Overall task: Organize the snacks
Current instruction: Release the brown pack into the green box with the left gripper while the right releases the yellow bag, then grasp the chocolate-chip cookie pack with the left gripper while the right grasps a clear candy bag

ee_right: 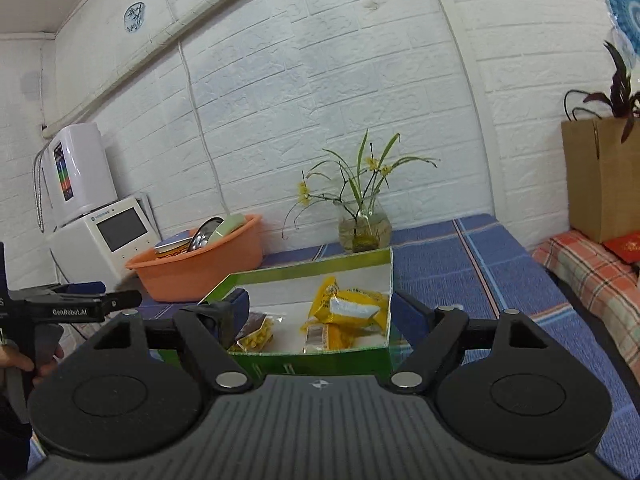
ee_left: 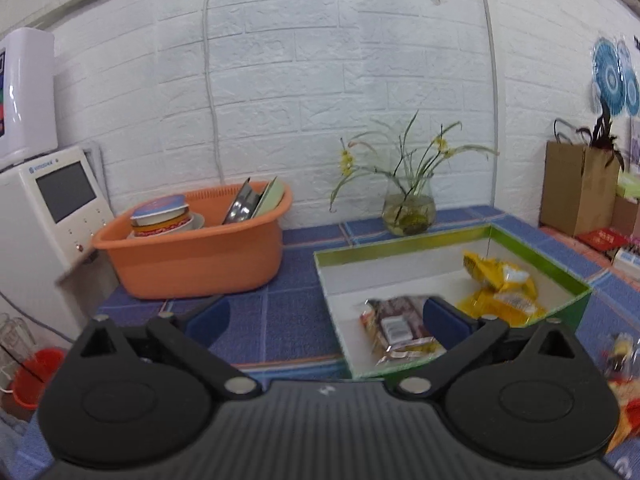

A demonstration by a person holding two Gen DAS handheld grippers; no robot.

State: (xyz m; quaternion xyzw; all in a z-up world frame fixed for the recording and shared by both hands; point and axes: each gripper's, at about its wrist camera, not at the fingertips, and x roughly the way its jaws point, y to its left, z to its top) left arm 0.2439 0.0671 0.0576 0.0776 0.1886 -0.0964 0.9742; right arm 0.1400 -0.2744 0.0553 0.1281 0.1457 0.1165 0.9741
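A green cardboard box [ee_left: 404, 247] with a white inside stands on the blue tiled counter. It holds yellow snack packets [ee_left: 502, 286] and a brown snack packet [ee_left: 400, 328]. My left gripper [ee_left: 326, 316] is open and empty, above the box's near left corner. In the right wrist view the same box [ee_right: 320, 270] holds the yellow packets [ee_right: 348, 306] and a brown packet [ee_right: 256, 330]. My right gripper [ee_right: 320, 308] is open and empty over the box's near edge. The left gripper [ee_right: 76, 306] shows at the left of that view.
An orange basin [ee_left: 192, 256] with dishes stands left of the box. A glass vase with a plant [ee_left: 408, 210] is behind it. A white appliance [ee_left: 52, 216] is far left, a brown paper bag [ee_left: 576, 188] far right. More snack wrappers [ee_left: 624, 364] lie at the right edge.
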